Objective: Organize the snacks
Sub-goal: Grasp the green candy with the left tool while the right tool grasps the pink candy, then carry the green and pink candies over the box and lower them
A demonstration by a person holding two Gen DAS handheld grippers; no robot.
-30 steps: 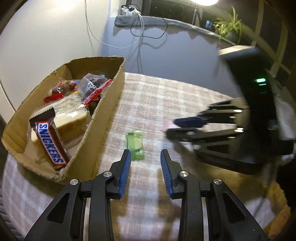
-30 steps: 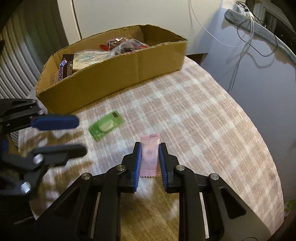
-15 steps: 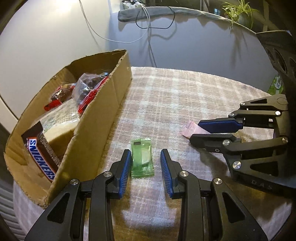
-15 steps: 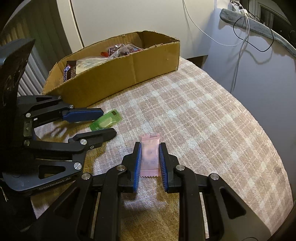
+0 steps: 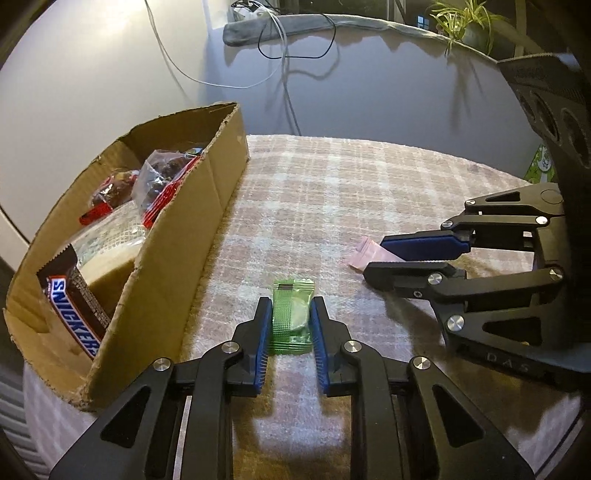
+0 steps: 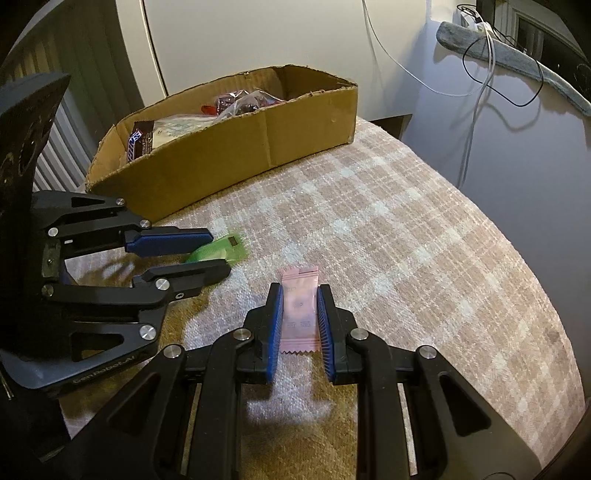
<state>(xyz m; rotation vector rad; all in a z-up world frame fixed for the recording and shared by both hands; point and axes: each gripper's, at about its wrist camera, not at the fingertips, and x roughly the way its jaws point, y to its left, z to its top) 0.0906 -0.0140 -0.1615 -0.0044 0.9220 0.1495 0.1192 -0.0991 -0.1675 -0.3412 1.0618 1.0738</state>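
My left gripper point(image 5: 290, 308) is shut on a small green snack packet point(image 5: 290, 317) that lies on the checked tablecloth. It also shows in the right wrist view point(image 6: 218, 252), between the left gripper's fingers point(image 6: 218, 249). My right gripper point(image 6: 299, 295) is shut on a pink snack packet point(image 6: 299, 310), which shows in the left wrist view point(image 5: 365, 254) as a pink corner by the right gripper point(image 5: 376, 258). A cardboard box point(image 5: 207, 206) holding a Snickers bar point(image 5: 74, 310) and other wrapped snacks stands at the left.
The round table point(image 6: 424, 258) has a pink and white checked cloth, with its edge close on the right. Cables point(image 5: 284, 55) hang down the wall behind. The box point(image 6: 295, 129) stands along the table's far left side. A potted plant point(image 5: 461, 22) stands on a ledge.
My left gripper moved forward over the green packet and closed its jaws on it. My right gripper stayed shut on the pink packet.
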